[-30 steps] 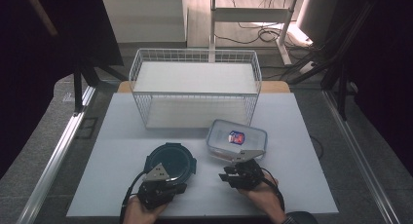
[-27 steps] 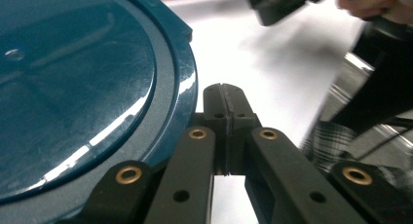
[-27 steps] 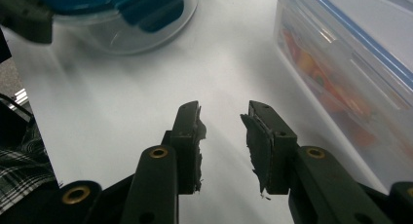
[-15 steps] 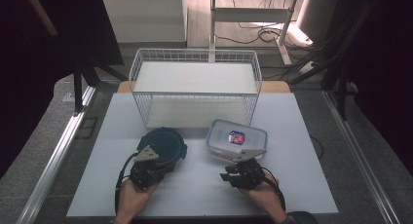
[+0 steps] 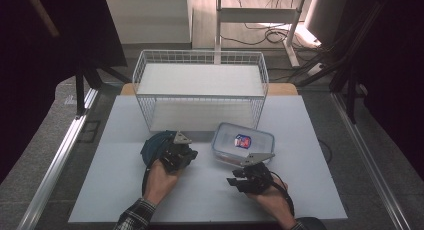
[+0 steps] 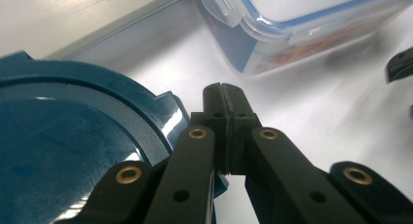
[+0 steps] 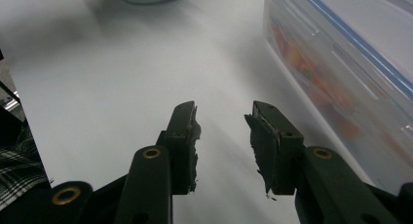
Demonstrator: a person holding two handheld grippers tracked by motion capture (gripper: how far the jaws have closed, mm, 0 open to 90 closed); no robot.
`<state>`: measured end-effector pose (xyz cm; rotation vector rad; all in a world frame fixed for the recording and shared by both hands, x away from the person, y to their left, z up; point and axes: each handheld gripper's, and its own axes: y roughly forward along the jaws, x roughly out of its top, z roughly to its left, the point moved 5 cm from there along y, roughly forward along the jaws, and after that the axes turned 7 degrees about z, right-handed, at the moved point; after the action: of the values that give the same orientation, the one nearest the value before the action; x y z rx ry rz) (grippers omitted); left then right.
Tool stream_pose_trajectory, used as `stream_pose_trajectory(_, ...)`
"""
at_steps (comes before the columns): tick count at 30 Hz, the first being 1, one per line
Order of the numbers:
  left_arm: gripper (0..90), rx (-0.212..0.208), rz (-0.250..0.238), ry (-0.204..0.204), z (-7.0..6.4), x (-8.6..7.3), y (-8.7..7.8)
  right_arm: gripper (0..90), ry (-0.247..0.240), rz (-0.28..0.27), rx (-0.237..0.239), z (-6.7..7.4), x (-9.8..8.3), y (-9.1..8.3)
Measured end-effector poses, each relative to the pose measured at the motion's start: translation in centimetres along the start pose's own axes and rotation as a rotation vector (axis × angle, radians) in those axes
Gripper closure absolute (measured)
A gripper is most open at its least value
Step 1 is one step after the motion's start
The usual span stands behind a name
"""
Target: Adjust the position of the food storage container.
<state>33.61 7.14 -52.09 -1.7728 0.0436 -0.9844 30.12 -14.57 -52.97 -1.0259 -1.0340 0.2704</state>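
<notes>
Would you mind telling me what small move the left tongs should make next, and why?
Probably lift the round dark blue plastic lid toward the white wire basket: the left tongs look shut at its rim, and the basket stands just behind.

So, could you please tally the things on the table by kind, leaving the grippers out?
Wire basket: 1
Dark blue round lid or dish: 1
Clear lidded food box: 1
Total: 3
</notes>
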Motion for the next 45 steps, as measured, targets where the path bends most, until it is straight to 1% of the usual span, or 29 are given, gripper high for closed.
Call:
stream_pose_trajectory(1,90.0,0.009,-0.001,0.015,0.0,0.0,0.0,61.6,-0.002,-0.001,-0.001,0.0,0.0,0.0)
stream_pose_trajectory(3,90.0,0.002,-0.002,0.012,0.1,-0.1,0.0,61.5,-0.003,0.000,-0.001,0.0,0.0,0.0)
stream_pose_trajectory(4,90.0,0.001,-0.005,-0.004,0.6,-0.2,-0.2,61.4,-0.004,0.003,-0.001,0.1,0.0,0.0)
stream_pose_trajectory(6,90.0,0.025,-0.008,-0.015,1.4,-0.5,-0.4,61.3,-0.006,0.006,-0.003,0.1,0.0,0.1)
stream_pose_trajectory(12,90.0,0.040,-0.035,-0.102,4.6,-2.3,-1.8,60.9,0.015,-0.013,-0.003,-0.2,0.1,-0.1)
stream_pose_trajectory(13,90.0,0.049,-0.037,-0.109,5.1,-2.5,-2.0,60.7,0.022,-0.020,0.000,-0.2,0.1,-0.2)
stream_pose_trajectory(14,90.0,0.049,-0.037,-0.109,5.1,-2.5,-2.0,60.4,0.027,-0.024,0.002,-0.3,0.2,-0.2)
stream_pose_trajectory(15,90.0,0.061,-0.042,-0.122,5.7,-2.8,-2.2,60.4,0.032,-0.027,0.006,-0.3,0.2,-0.3)
stream_pose_trajectory(16,90.0,0.068,-0.045,-0.139,6.6,-3.3,-2.6,60.4,0.030,-0.029,0.006,-0.3,0.2,-0.3)
stream_pose_trajectory(17,90.0,0.073,-0.047,-0.147,7.0,-3.5,-2.8,60.6,0.030,-0.029,0.007,-0.3,0.2,-0.3)
stream_pose_trajectory(20,90.0,0.090,-0.051,-0.160,7.7,-3.9,-3.2,61.3,0.022,-0.029,0.009,-0.2,0.3,-0.3)
stream_pose_trajectory(21,90.0,0.103,-0.054,-0.177,8.5,-4.4,-3.6,63.1,0.015,-0.028,0.015,-0.1,0.3,-0.3)
stream_pose_trajectory(23,90.0,0.106,-0.072,-0.201,9.1,-4.9,-3.8,63.8,0.007,-0.029,0.018,0.0,0.3,-0.4)
stream_pose_trajectory(24,90.0,0.103,-0.082,-0.209,9.2,-5.0,-3.9,63.9,0.004,-0.031,0.019,0.0,0.3,-0.4)
stream_pose_trajectory(25,90.0,0.119,-0.087,-0.195,9.0,-5.1,-3.8,64.3,0.005,-0.033,0.021,0.1,0.3,-0.4)
stream_pose_trajectory(26,90.0,0.119,-0.087,-0.195,9.0,-5.1,-3.8,64.8,0.005,-0.035,0.020,0.1,0.4,-0.4)
stream_pose_trajectory(27,90.0,0.133,-0.102,-0.161,8.4,-5.4,-3.7,65.6,0.003,-0.039,0.021,0.1,0.5,-0.5)
stream_pose_trajectory(28,90.0,0.102,-0.116,-0.163,8.0,-5.5,-3.7,66.5,-0.001,-0.048,0.020,0.1,0.5,-0.6)
stream_pose_trajectory(29,90.0,0.102,-0.116,-0.163,8.0,-5.5,-3.7,67.9,0.001,-0.058,0.016,0.1,0.7,-0.8)
stream_pose_trajectory(30,90.0,0.075,-0.133,-0.157,7.5,-5.6,-3.9,67.9,0.001,-0.058,0.016,0.1,0.7,-0.8)
stream_pose_trajectory(31,90.0,0.041,-0.156,-0.141,6.8,-5.8,-4.2,70.8,0.000,-0.080,0.006,0.1,0.9,-1.4)
stream_pose_trajectory(32,87.1,0.041,-0.156,-0.141,6.8,-5.8,-4.2,70.8,0.000,-0.080,0.006,0.1,0.9,-1.4)
stream_pose_trajectory(33,84.4,-0.010,-0.186,-0.121,6.1,-6.0,-4.5,74.5,0.007,-0.091,-0.007,-0.2,1.1,-1.9)
stream_pose_trajectory(34,83.3,-0.010,-0.186,-0.121,6.1,-6.0,-4.5,74.5,0.007,-0.091,-0.007,-0.2,1.1,-1.9)
stream_pose_trajectory(35,83.3,-0.025,-0.196,-0.113,5.8,-6.2,-4.7,76.1,0.010,-0.096,-0.013,-0.3,1.2,-2.1)
stream_pose_trajectory(36,82.3,-0.033,-0.200,-0.107,5.6,-6.3,-4.8,78.1,0.011,-0.105,-0.031,-0.6,1.2,-2.4)
stream_pose_trajectory(37,80.2,-0.045,-0.201,-0.101,5.4,-6.5,-4.8,82.0,0.020,-0.119,-0.054,-1.1,1.3,-3.0)
stream_pose_trajectory(40,77.6,-0.069,-0.198,-0.112,5.2,-6.4,-4.3,87.8,0.036,-0.154,-0.124,-2.8,1.3,-4.3)
stream_pose_trajectory(45,77.6,-0.113,-0.198,-0.115,4.7,-5.7,-3.1,89.5,0.132,-0.205,-0.237,-6.9,0.7,-6.6)
